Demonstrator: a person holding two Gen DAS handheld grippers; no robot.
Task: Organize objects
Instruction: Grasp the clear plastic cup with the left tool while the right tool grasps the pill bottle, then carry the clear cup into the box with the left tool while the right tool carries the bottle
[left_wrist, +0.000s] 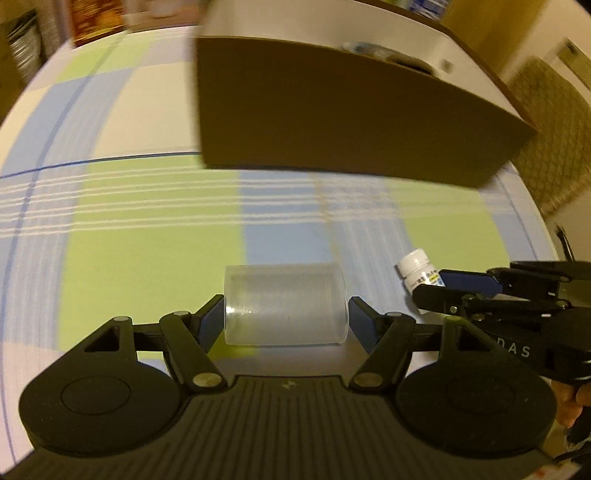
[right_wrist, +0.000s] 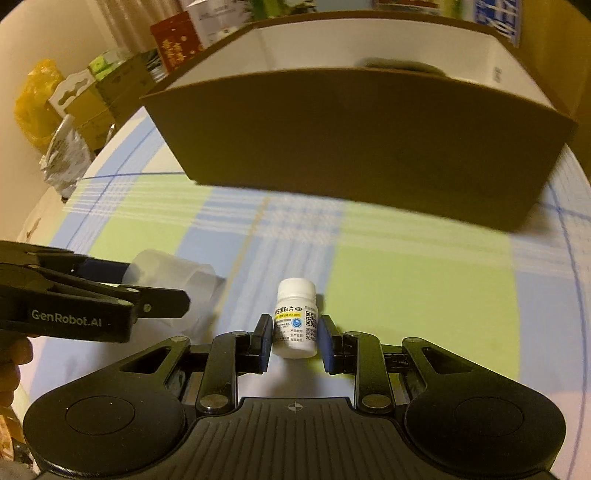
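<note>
The left gripper (left_wrist: 286, 319) has its jaws on either side of a clear cup (left_wrist: 285, 304); the cup lies on its side, and the blue pads (left_wrist: 212, 319) touch or nearly touch its ends; whether the cup is lifted off the table (left_wrist: 147, 240) cannot be told. The right gripper (right_wrist: 294, 341) has its jaws narrowly spaced around a white bottle (right_wrist: 296, 319); the bottle stands upright, with a small gap visible at each pad, so no firm clamp is shown. Cup and bottle sit side by side near the table's front edge, the cup to the left; a plaid cloth covers the table. A brown box (right_wrist: 351, 147) stands toward the far edge, open at the top; its contents are unclear.
</note>
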